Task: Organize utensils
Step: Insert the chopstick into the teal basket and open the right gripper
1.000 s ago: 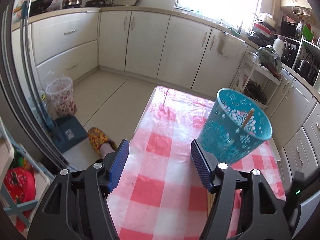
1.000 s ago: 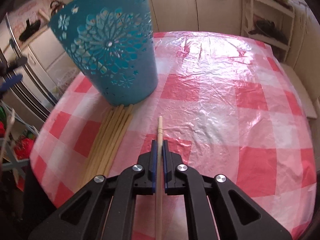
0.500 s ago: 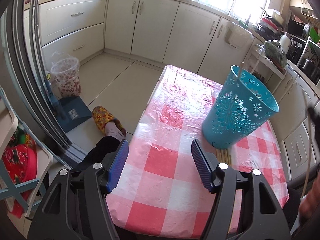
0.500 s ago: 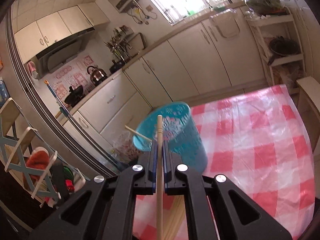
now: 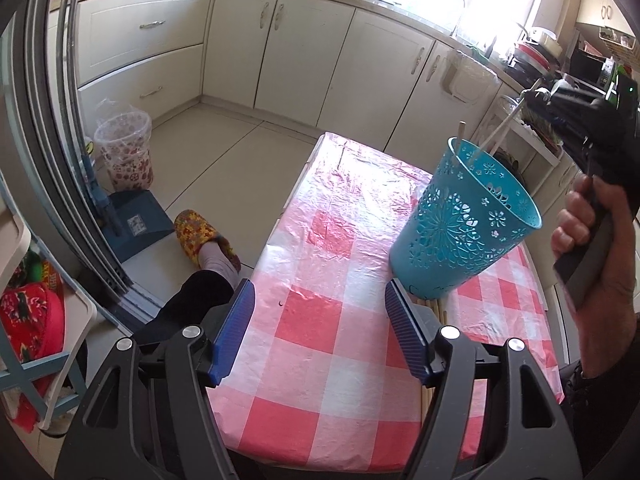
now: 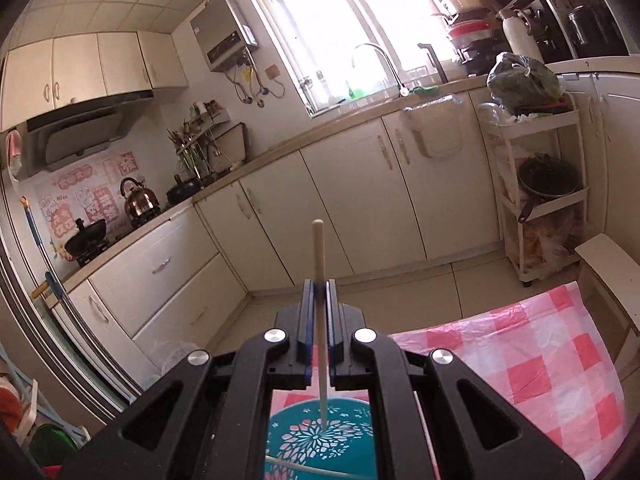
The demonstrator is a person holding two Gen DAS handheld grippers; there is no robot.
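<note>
Holding one chopstick [image 6: 319, 280] clamped between the fingers of our right gripper [image 6: 319, 300], we have its lower tip over the open mouth of the blue basket [image 5: 460, 224], which stands on the checked tablecloth [image 5: 340, 336] at the right of the left-wrist view. Our left gripper [image 5: 316, 332] hangs over the near part of the cloth with its fingers apart and easing wider, nothing between them. More chopsticks [image 5: 434, 306] lie flat on the cloth at the foot of the basket, and at least two lean inside it.

We see two risks. The basket is light and looks tilted in the fisheye view; if the stick catches the rim or one of those already inside, it could tip the basket or bounce out onto the floor. Letting go while the stick is this slanted could also send it over the far rim, and the left gripper is not steadying the basket.

A second ago the right gripper was low over the cloth with the stick nearly level beside the pile; now it is raised above the basket. In that earlier left-wrist frame the basket sat nearer the middle.
</note>
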